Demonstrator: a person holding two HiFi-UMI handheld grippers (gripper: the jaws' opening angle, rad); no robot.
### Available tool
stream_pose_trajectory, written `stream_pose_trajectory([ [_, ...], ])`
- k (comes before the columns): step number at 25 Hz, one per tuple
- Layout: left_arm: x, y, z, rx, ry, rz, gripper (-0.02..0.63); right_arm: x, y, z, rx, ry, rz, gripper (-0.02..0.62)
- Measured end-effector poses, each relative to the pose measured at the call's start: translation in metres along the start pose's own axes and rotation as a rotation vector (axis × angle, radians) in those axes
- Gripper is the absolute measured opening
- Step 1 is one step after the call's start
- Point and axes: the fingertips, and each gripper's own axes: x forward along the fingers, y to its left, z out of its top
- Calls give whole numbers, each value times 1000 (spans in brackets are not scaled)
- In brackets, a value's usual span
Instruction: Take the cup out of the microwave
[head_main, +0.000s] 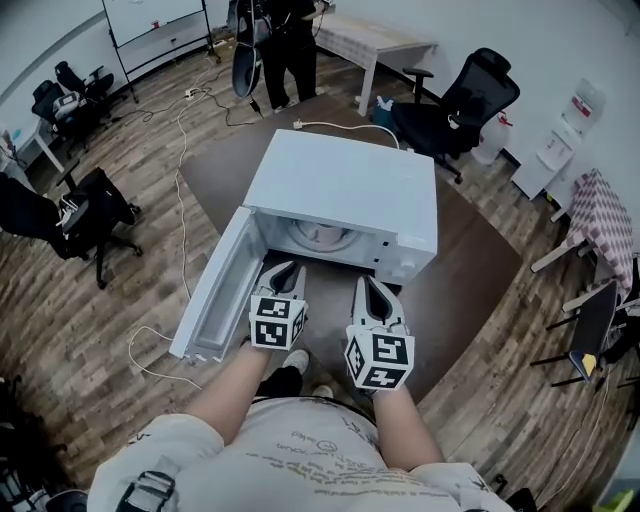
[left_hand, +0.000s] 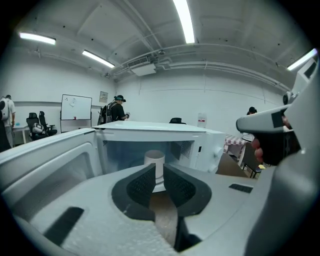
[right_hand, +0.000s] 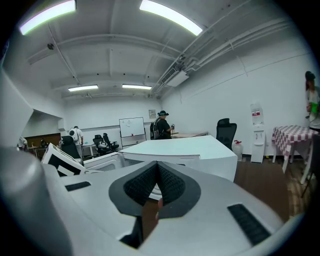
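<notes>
Closest in, the left tool (head_main: 283, 270) is held with its jaws a narrow slit apart and nothing between them, its tips at the mouth of the microwave (head_main: 350, 190). The right tool (head_main: 372, 285) just beside it is pinched closed on nothing. Under both spreads a brown surface (head_main: 470, 280) laid on a wood-plank floor (head_main: 100, 330). The white microwave stands on that surface, its door (head_main: 215, 300) swung wide to the left of the left tool. Straight ahead of the left tool, inside the cavity, the white cup (left_hand: 154, 159) stands upright, clear of the jaws. Beyond the microwave the room holds black office chairs (head_main: 455, 100), a whiteboard (head_main: 150, 20), and a standing person (head_main: 285, 40) beside a pale desk (head_main: 375, 40).
</notes>
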Motion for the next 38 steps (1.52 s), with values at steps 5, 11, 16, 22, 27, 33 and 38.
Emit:
stream_pose_trajectory([
  [5, 39, 15, -6, 9, 23, -6, 66, 12, -11, -7, -5, 33, -58, 12],
  [11, 76, 26, -19, 55, 85, -30, 80, 28, -23, -9, -18, 47, -107, 12],
  [16, 101, 33, -35, 63, 141, -42, 89, 33, -33, -11, -27, 59, -145, 12],
  [22, 123, 44, -44, 51, 189, -53, 92, 34, -42, -9, -64, 64, -196, 12],
  [27, 142, 49, -45, 61, 201, -62, 98, 37, -53, -9, -61, 69, -226, 12],
  [33, 155, 44, -55, 83, 222, -102, 98, 37, -69, -10, -48, 78, -271, 12],
  [38, 162, 35, -50, 71, 221, -166, 98, 38, -71, -13, -49, 91, -278, 12],
])
